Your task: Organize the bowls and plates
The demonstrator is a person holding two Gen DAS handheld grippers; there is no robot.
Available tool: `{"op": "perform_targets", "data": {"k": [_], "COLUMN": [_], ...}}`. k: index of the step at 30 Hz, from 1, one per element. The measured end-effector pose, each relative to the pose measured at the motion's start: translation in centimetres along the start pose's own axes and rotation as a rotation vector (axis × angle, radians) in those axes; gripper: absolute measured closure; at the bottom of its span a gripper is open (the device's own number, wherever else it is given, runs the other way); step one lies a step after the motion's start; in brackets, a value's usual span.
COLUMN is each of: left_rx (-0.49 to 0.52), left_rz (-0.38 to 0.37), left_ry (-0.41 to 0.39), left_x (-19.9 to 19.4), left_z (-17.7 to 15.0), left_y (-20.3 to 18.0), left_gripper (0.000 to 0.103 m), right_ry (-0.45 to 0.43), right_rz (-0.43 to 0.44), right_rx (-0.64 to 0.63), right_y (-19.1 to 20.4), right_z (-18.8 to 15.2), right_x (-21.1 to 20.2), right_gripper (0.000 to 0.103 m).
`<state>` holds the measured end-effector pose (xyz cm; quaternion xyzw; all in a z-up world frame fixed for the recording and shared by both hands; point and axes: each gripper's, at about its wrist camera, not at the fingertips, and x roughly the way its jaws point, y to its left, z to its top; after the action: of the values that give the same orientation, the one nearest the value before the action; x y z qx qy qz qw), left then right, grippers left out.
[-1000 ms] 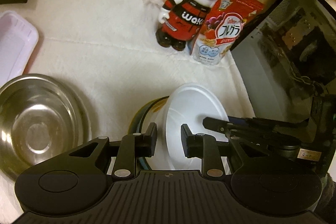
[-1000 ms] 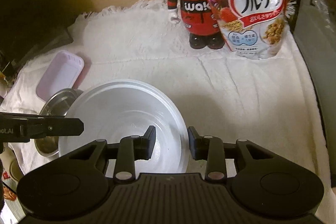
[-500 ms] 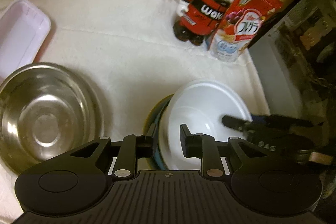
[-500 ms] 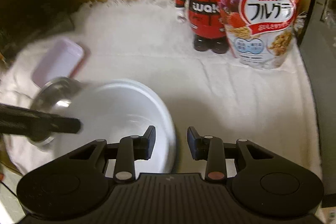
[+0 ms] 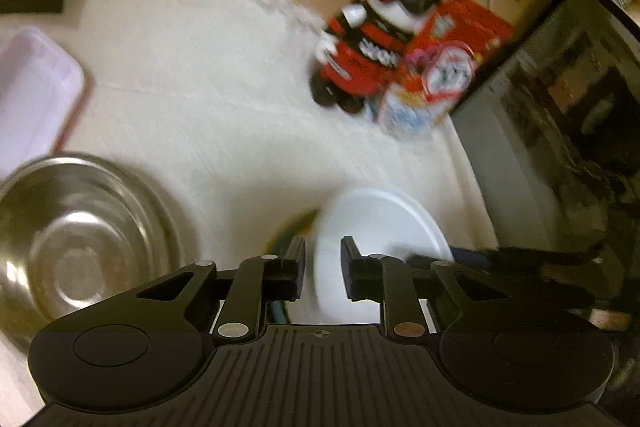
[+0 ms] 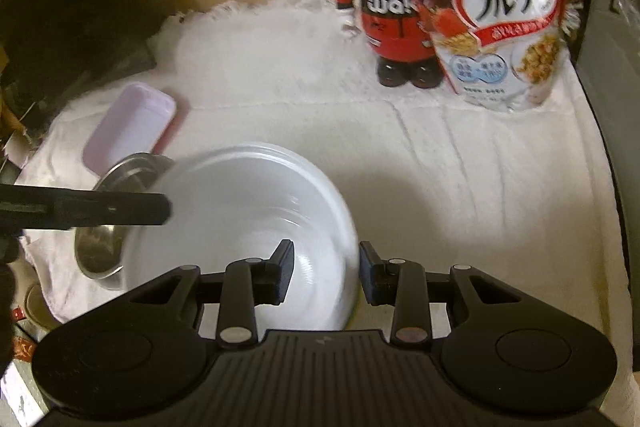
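A white bowl sits tilted in a dark-rimmed bowl on the white cloth. My left gripper straddles the white bowl's left rim. Its jaws are closing, and the wall fills the narrow gap between the pads. The right gripper is shut on the opposite rim of the white bowl, one finger inside and one outside. From the right wrist, the left gripper shows as a dark bar reaching the far rim. A steel bowl lies empty to the left.
A pink tray lies at the cloth's left edge behind the steel bowl. A toy figure and a red cereal bag stand at the back. A dark glass-fronted cabinet borders the right side.
The left jaws have narrowed around the white bowl's rim. Both views shifted a little and blurred. The right gripper has kept its hold on the bowl.
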<state>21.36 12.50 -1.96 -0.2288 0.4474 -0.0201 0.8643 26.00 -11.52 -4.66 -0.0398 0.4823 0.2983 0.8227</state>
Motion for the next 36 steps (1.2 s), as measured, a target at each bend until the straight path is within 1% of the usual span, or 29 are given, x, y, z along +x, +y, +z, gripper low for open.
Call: {"op": "perform_targets", "data": {"k": [2,4,5,6,8,9,11,13,15,17,18,20,22,23,25,29,30,33,35,36], "left_rx": [0.009,0.015,0.015,0.014,0.001,-0.004,-0.009,0.001,0.035,0.085,0.098,0.084,0.042,0.024,-0.016,-0.019,-0.026,-0.014,-0.018,-0.009], "left_rz": [0.042,0.029,0.017,0.011,0.008,0.004,-0.02,-0.022,0.01,0.066,0.08,0.082,0.062,0.044,-0.005,0.015,0.002,-0.021,-0.016,0.0], "left_ry": [-0.037,-0.036,-0.034,-0.035,-0.054,-0.056,-0.033,-0.002,0.013,0.025,0.029,0.037,0.039,0.043,0.064,0.093,0.099,0.073,0.069,0.066], "left_x": [-0.5,-0.9,-1.1,-1.3,-1.9,-2.0,-1.8,-1.4,-1.0,-0.7,-0.5,-0.3,-0.4,-0.5,-0.6,-0.1,0.0,-0.4,-0.7,-0.8], "left_z": [0.1,0.4,0.4,0.4,0.2,0.3,0.1,-0.1,-0.4,-0.7,-0.8,-0.9,-0.7,-0.7,-0.7,-1.0,-0.9,-0.3,0.1,0.1], "left_y": [0.1,0.2,0.3,0.4,0.6,0.7,0.7,0.6,0.1,-0.4,-0.5,-0.3,0.2,0.5,1.0,0.7,0.4,-0.2,-0.2,-0.3], "left_gripper": [0.083,0.083,0.083,0.083,0.084,0.086,0.087,0.087,0.087,0.087,0.087,0.087,0.087,0.088,0.088,0.089,0.083,0.083,0.084,0.084], "right_ry": [-0.015,-0.033,-0.045,-0.057,-0.076,-0.085,-0.095,-0.101,-0.103,-0.119,-0.135,-0.168,-0.147,-0.12,-0.095,-0.054,-0.044,-0.019,-0.011,-0.005], "right_rz": [-0.021,-0.048,-0.059,-0.071,-0.09,-0.091,-0.082,-0.079,-0.089,-0.116,-0.132,-0.164,-0.168,-0.15,-0.111,-0.067,-0.059,-0.071,-0.074,-0.072], "right_rx": [-0.025,-0.042,-0.049,-0.057,-0.063,-0.063,-0.066,-0.077,-0.099,-0.12,-0.124,-0.12,-0.117,-0.112,-0.084,-0.052,-0.049,-0.049,-0.037,-0.029], "right_y": [0.5,0.6,0.5,0.4,0.1,-0.1,-0.3,-0.2,0.2,0.6,0.7,0.9,0.8,0.7,0.5,0.5,0.6,0.9,0.8,0.6], "right_z": [0.3,0.6,0.7,0.7,0.8,0.8,0.8,0.5,0.3,0.0,-0.3,-0.6,-0.5,-0.4,-0.5,-0.8,-0.8,-0.7,-0.5,-0.4], "right_x": [-0.1,-0.4,-0.7,-0.9,-1.4,-1.6,-1.9,-2.0,-1.9,-1.8,-1.8,-1.8,-1.6,-1.4,-1.4,-0.8,-0.5,0.4,0.7,0.8], "right_gripper": [0.069,0.068,0.066,0.061,0.053,0.052,0.052,0.052,0.052,0.052,0.052,0.052,0.052,0.052,0.052,0.052,0.052,0.053,0.054,0.054]}}
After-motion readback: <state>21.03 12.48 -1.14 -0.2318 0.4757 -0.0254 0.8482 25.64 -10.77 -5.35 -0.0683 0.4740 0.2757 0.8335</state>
